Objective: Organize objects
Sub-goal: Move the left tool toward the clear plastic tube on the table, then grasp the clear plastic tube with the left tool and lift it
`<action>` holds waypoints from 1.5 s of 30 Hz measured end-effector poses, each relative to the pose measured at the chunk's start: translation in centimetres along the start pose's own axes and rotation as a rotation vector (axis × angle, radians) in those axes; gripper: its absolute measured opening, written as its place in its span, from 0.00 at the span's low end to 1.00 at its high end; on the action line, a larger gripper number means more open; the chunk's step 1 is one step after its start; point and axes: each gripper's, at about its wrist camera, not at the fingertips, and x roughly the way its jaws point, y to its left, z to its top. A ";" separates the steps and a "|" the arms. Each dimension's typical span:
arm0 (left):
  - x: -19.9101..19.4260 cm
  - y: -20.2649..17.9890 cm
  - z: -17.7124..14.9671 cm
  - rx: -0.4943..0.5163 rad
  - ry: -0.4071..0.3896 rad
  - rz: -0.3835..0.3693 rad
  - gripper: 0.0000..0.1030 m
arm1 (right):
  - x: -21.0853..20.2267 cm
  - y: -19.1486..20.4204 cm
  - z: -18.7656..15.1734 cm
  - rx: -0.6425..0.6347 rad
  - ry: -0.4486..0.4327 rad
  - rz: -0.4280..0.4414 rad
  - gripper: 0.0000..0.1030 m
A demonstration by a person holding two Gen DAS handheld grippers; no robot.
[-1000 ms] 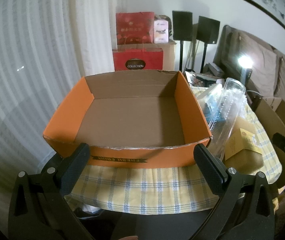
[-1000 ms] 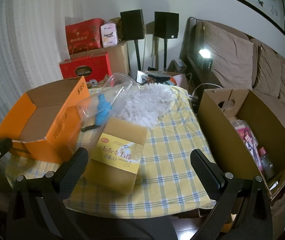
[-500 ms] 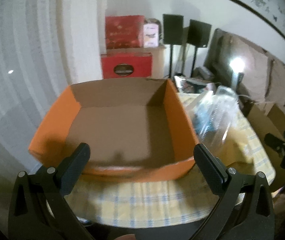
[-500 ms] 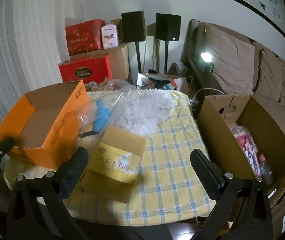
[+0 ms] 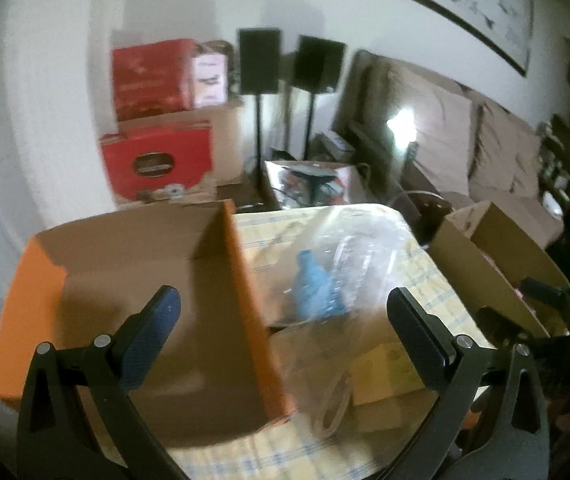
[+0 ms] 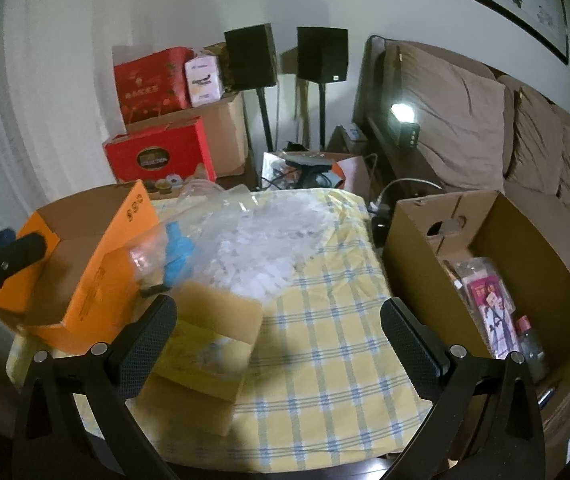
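The table (image 6: 325, 360), under a yellow-and-blue checked cloth, carries everything to be sorted. A large brown carton (image 6: 497, 248) stands open just beside the table's right edge, with packets already lying in its bottom; it is judged to be one collecting bin, placed low so items can be dropped in. The orange box (image 5: 245, 300) sits on the table's left side, open-topped and empty inside as far as shown, probably the second bin. Leaning against its right wall is a clear plastic bag (image 5: 349, 264) holding a blue bottle-like item (image 5: 315, 292) and white shredded material (image 6: 273, 240); its contents beyond that are too blurred to tell. In front of the bag lies a small tan box with a yellow label (image 6: 209, 340), touching it. The left gripper (image 5: 285, 332) hovers over the orange box's right wall, fingers wide apart and holding nothing. The right gripper (image 6: 279, 336) hangs above the cloth, near the tan box, fingers likewise spread and empty, presumably ready for a first pick.
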 end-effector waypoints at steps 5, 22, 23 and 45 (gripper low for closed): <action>3.2 -2.5 1.8 0.052 0.061 -0.047 1.00 | 0.2 -0.9 -0.1 0.006 0.008 -0.015 1.00; 11.8 -8.0 2.1 0.246 0.210 -0.023 1.00 | 1.6 -3.9 -1.4 0.041 0.054 -0.015 1.00; 12.0 -8.1 2.1 0.251 0.211 -0.019 1.00 | 1.8 -4.0 -1.5 0.042 0.062 -0.013 1.00; 6.8 -4.2 3.8 0.090 0.089 -0.121 0.54 | 3.1 -2.1 -1.9 0.037 0.094 0.081 1.00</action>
